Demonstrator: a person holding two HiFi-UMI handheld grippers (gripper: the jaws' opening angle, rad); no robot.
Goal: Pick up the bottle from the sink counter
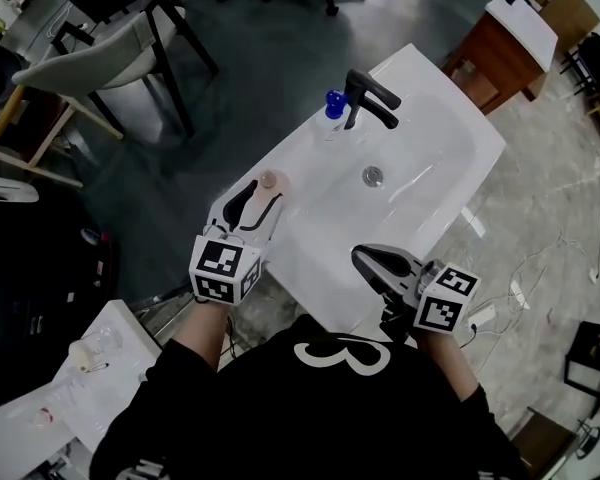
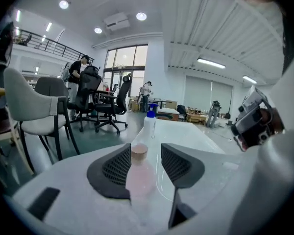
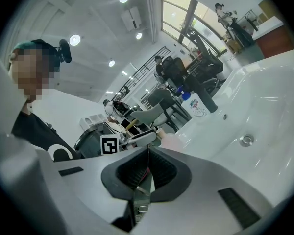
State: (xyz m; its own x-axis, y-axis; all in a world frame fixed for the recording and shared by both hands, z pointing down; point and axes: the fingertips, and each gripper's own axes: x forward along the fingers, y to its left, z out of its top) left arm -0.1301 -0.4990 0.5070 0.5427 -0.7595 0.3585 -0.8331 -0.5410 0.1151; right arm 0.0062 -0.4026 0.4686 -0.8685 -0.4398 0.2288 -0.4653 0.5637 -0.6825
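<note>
Left gripper [image 1: 250, 203] set around the pink bottle [image 2: 139, 170], grasp not yet made.

Bottle stands upright on the sink counter [image 1: 310, 268] at its left end, beside the basin, tan cap up. Left jaws spread wide, one on each side of it; clear gap on the right side, and whether the left pad already brushes the cap is hard to tell from this angle. Right gripper [image 3: 146, 155] clenched on nothing, hanging over the counter's front edge, well apart from the bottle. A blue-pump dispenser [image 1: 333, 103] by the tap [image 1: 370, 96] sits far back, out of play. Step in hand looks like the approach-and-straddle before the grasp. Next move likely calls for closing squarely on the bottle's body below the cap, then a straight lift so it does not tip.
</note>
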